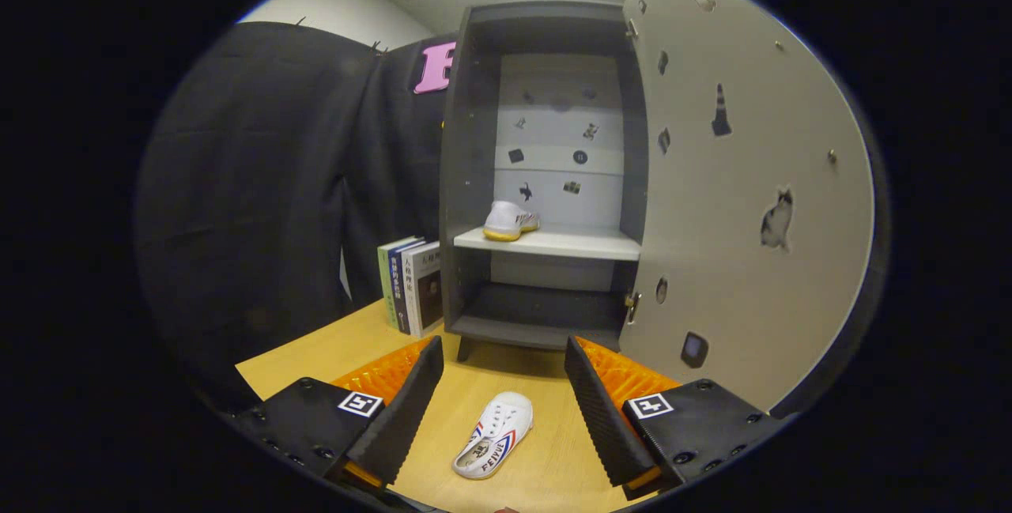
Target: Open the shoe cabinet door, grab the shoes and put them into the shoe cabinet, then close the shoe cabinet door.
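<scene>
Claw [504, 386] is wide open, gripping nothing. One white shoe [493, 435] lies flat on the desk [332, 351] right between the fingers. The other shoe [511, 220] sits on the shoe cabinet [466, 181] shelf, far ahead. Door [735, 197] hangs open on the right, books [413, 285] stand left of the cabinet.

Pale wooden table [332, 351] runs from near to far under dim, even light. Black cloth wall [261, 181] drapes the far left, with a plain pale wall [340, 11] above it. A few books [413, 285] stand upright on the table against the cloth
</scene>
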A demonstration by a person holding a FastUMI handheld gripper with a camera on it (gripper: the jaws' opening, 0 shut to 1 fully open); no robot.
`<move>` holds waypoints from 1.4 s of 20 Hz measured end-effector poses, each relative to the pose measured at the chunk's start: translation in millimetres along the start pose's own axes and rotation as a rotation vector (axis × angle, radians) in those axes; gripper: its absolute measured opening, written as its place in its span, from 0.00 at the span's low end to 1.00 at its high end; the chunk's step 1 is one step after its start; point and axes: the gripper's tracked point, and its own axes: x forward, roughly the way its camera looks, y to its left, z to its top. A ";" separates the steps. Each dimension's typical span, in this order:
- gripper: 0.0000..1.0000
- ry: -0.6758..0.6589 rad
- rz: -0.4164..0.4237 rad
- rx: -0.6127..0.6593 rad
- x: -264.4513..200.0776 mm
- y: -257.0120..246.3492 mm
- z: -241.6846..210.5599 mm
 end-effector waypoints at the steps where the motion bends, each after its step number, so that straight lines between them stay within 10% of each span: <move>1: 0.97 0.038 0.014 0.004 10.2 6.0 -17.0; 15: 0.95 0.434 0.100 0.030 81.3 48.7 -173.9; 28: 0.79 0.626 -0.009 0.091 133.0 36.1 -225.8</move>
